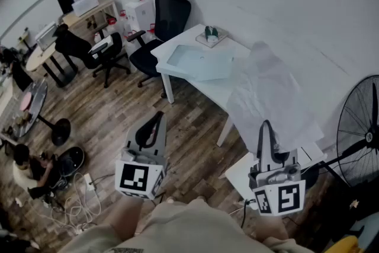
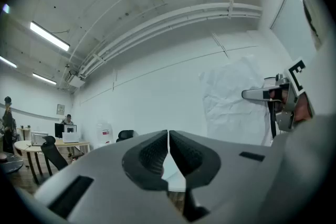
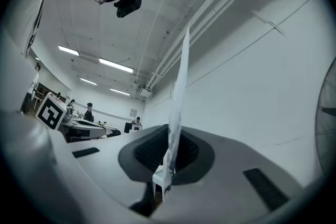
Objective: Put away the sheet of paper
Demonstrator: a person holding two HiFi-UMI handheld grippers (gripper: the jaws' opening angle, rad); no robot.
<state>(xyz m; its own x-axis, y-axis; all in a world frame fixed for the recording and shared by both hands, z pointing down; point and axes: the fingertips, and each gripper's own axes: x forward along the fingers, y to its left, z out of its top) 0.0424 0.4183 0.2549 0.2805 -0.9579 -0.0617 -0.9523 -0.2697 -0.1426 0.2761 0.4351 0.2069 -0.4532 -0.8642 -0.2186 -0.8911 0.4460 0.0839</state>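
1. The right gripper (image 3: 172,131) is clamped on the sheet of paper (image 3: 181,76). In the right gripper view both dark ribbed pads press on the sheet's lower edge, and the sheet rises edge-on from between them.
2. In the head view the right gripper (image 1: 266,125) sits at lower right. The crumpled white sheet of paper (image 1: 272,89) is lifted clear of any surface and stands up from the jaws, covering the right part of the white table (image 1: 177,43).
3. The left gripper (image 2: 168,134) is closed and empty: its pads meet at the tips with nothing between them.
4. In the head view the left gripper (image 1: 158,117) is at lower centre, over the wooden floor (image 1: 112,109) and well apart from the sheet.
5. The left gripper view shows the sheet of paper (image 2: 233,97) from the side as a broad wrinkled face against the white wall, with the right gripper (image 2: 262,94) at its right edge.
6. On the white table lies a flat pale blue piece (image 1: 198,62) — a folder or a mat, I cannot tell which. Near the table's far edge is a small green object (image 1: 211,32) on a pale square base.
7. A black office chair (image 1: 169,15) stands beside the table's far-left corner.
8. A large floor fan (image 1: 361,133) stands at the right edge of the head view, near the right gripper.
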